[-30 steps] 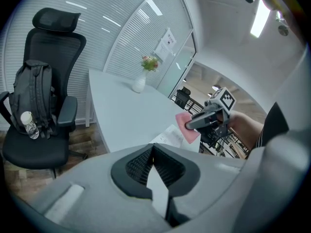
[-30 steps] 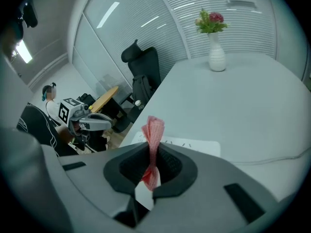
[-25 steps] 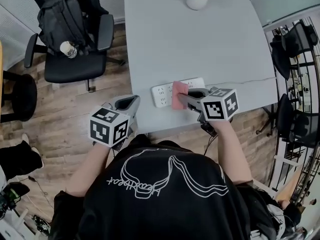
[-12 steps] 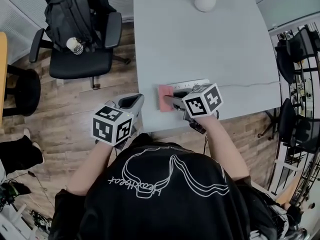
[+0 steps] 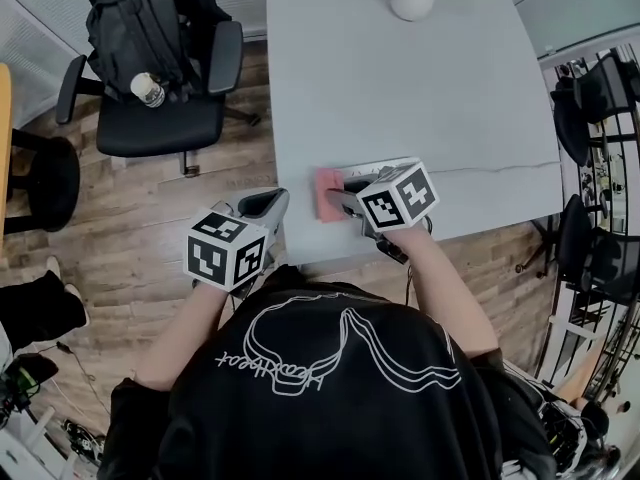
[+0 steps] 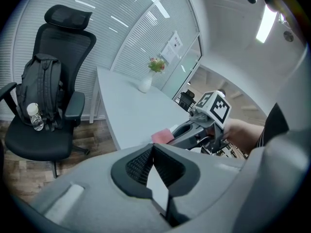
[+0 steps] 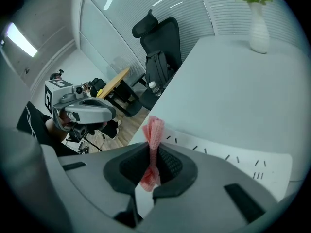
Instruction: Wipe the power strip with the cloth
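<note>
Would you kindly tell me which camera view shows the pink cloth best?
The right gripper view: the cloth stands close up, pinched between the right hand-held gripper's jaws at the power strip's end. The head view shows only a small pink patch; the left gripper view a distant corner.

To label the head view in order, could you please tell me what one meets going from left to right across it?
In order: black backpack → left gripper → pink cloth → white vase → black chair at the right edge.
</note>
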Motion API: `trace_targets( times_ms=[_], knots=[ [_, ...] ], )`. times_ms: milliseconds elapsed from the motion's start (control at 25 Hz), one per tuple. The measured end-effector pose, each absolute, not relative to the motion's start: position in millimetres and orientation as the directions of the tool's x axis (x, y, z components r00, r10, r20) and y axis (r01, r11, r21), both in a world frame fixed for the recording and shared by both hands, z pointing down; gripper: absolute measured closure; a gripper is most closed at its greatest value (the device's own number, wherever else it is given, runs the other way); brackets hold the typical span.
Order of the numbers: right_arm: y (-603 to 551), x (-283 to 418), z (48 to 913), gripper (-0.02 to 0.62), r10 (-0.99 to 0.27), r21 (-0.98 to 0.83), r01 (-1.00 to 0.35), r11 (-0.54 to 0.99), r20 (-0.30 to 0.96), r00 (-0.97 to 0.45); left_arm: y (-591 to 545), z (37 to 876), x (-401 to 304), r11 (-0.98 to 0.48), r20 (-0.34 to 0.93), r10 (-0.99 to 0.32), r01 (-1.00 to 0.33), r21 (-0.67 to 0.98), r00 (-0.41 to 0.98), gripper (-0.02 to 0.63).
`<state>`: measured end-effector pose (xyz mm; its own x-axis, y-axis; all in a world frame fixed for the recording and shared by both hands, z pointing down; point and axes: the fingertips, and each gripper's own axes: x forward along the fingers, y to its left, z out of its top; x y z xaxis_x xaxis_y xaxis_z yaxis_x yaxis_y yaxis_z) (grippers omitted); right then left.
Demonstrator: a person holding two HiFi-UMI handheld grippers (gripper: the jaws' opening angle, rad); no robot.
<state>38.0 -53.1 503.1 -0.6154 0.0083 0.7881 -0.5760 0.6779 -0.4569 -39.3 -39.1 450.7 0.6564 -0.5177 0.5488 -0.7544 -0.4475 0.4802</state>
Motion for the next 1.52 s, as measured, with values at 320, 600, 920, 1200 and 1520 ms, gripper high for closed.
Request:
trace_targets(
  times_ms=[320,600,920,1200,1520],
  knots=[
    [-53.6,38.0,505.5,0.557,0.027,-0.487,-0.573,0.659,0.777,-0.629,-43.7,456.7,-39.9,-0.444,0.549,-0.512,-0.750,0.490,0.661,0.594],
    [-57.3,53.4,506.6,0.557,0.010,-0.493,-0.594,0.636,0.774,-0.633,-47.0,456.2,-35.8,-0.446,0.544,-0.513,-0.747,0.492,0.664,0.594],
    [-64.1,77.2,506.7,0.557,-0.028,-0.457,-0.632,0.626,0.796,-0.604,-52.8,456.5,-33.0,-0.463,0.546,-0.502,-0.742,0.485,0.671,0.594],
    [-70.1,110.8,506.7,0.557,-0.060,-0.431,-0.680,0.593,0.819,-0.571,-53.5,457.1,-27.6,-0.461,0.540,-0.504,-0.739,0.491,0.674,0.594],
    [-79.0,139.9,506.9,0.557,-0.103,-0.391,-0.726,0.566,0.840,-0.532,-55.4,455.9,-22.8,-0.475,0.544,-0.491,-0.733,0.487,0.680,0.594]
  ],
)
